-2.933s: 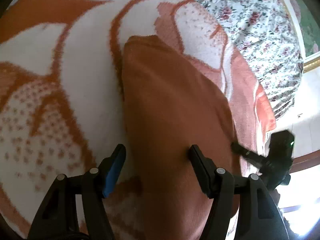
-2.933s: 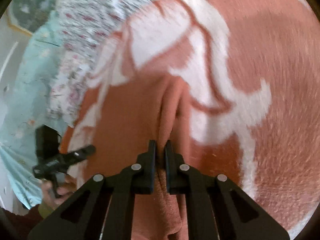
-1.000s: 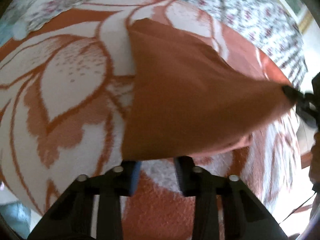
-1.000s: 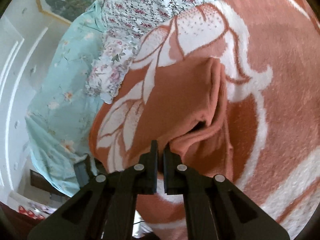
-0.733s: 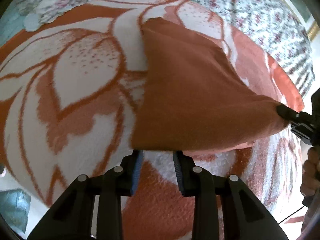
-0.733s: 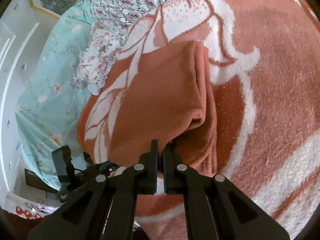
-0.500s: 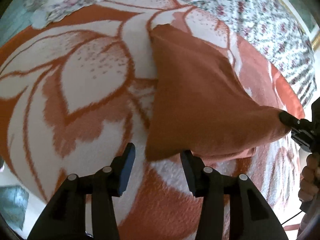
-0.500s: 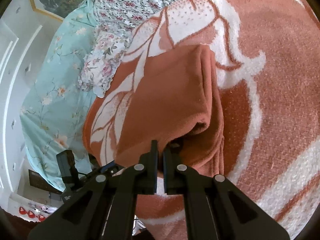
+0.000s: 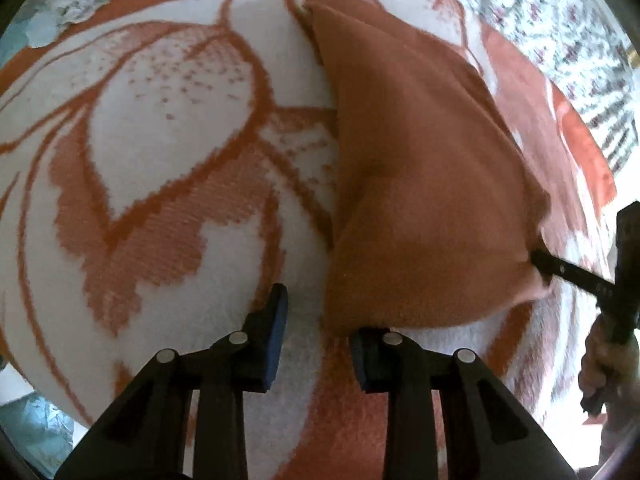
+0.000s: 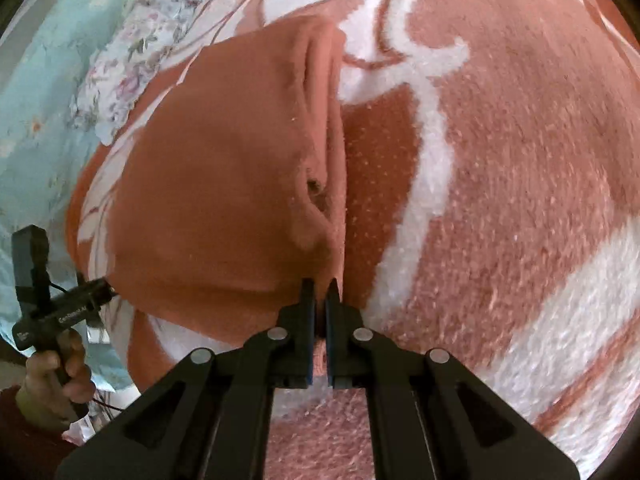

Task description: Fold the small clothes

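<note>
A rust-orange garment [image 9: 420,200] lies folded lengthwise on an orange-and-white flowered blanket [image 9: 160,160]. My left gripper [image 9: 318,316] hovers at its near left corner. Its jaws are closing, the corner rests against the inner side of the right finger, and the pads do not press on it. My right gripper [image 10: 320,292] is shut on the garment's [image 10: 220,180] near right corner, low over the blanket. The left wrist view shows the right gripper [image 9: 538,258] pinching that corner. The right wrist view shows the left gripper [image 10: 106,290] held by a hand [image 10: 56,376].
A flowered sheet [image 9: 560,20] lies past the blanket's far edge, and a pale blue flowered cover [image 10: 36,100] lies beyond that. The blanket [image 10: 520,160] spreads wide to the right of the garment. The bed's edge drops off behind my left gripper.
The garment has sunk from stretched and lifted to nearly flat on the blanket. My right gripper came down with its corner. My left jaws spread wider, then narrowed again beside the near corner.
</note>
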`<action>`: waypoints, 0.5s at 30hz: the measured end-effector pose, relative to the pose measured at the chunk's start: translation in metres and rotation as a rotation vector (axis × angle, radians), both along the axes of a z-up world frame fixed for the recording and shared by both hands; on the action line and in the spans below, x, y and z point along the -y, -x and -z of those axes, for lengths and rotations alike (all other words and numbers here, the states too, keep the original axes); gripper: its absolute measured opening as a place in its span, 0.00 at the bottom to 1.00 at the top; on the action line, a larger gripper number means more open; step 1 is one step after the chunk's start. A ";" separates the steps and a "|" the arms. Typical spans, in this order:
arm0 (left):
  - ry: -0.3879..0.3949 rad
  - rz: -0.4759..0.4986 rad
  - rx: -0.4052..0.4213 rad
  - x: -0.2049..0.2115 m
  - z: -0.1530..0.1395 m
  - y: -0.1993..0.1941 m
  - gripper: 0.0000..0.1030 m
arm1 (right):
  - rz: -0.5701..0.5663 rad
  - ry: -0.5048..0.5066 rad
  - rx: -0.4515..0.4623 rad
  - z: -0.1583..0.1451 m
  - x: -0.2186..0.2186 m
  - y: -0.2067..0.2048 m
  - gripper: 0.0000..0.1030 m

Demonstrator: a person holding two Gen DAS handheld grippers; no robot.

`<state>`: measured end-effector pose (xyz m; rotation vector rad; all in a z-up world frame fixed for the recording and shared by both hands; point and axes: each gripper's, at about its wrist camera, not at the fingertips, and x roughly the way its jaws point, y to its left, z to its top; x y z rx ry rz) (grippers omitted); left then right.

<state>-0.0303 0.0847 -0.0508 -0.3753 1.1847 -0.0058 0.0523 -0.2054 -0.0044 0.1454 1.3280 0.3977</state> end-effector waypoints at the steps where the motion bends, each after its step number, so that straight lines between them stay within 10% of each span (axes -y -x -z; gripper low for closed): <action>1: 0.011 0.030 -0.005 -0.001 -0.004 0.002 0.28 | 0.006 0.001 -0.010 -0.002 0.000 -0.001 0.04; 9: 0.166 0.275 0.110 -0.012 -0.063 0.018 0.35 | 0.087 -0.033 0.018 -0.054 0.018 -0.010 0.12; 15: 0.273 0.306 0.112 -0.004 -0.038 -0.033 0.35 | 0.077 -0.149 0.038 -0.030 -0.039 -0.070 0.12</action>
